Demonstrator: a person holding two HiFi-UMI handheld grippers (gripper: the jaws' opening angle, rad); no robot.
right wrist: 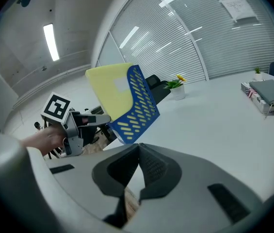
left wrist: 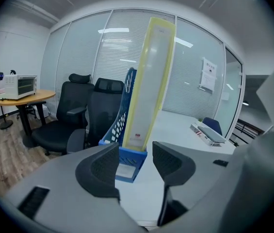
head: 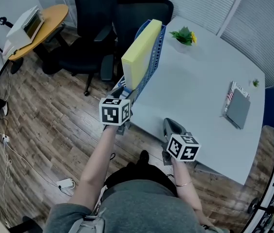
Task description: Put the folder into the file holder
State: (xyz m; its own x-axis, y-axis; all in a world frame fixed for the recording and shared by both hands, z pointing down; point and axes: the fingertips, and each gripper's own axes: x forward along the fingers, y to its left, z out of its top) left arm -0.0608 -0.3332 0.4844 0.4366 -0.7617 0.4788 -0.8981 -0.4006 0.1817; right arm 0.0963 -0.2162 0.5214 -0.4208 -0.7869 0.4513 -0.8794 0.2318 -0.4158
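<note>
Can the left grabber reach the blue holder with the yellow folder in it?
Probably yes. The left gripper sits right in front of the file holder, jaws apart and empty, with nothing in the way. The yellow folder already stands inside the holder.

The white table (head: 195, 91) carries a blue file holder (head: 154, 62) at its edge, just ahead of the jaws of the left gripper (left wrist: 136, 154). Beyond the holder, farther from those jaws, stands a small potted plant (head: 184, 36) with a yellow flower. Well ahead and to the right of the jaws of the right gripper (right wrist: 139, 165) lies a flat stack of books (head: 237, 107) with a grey cover on top, and past it sits a tiny green thing (head: 255, 83), perhaps a second plant.
</note>
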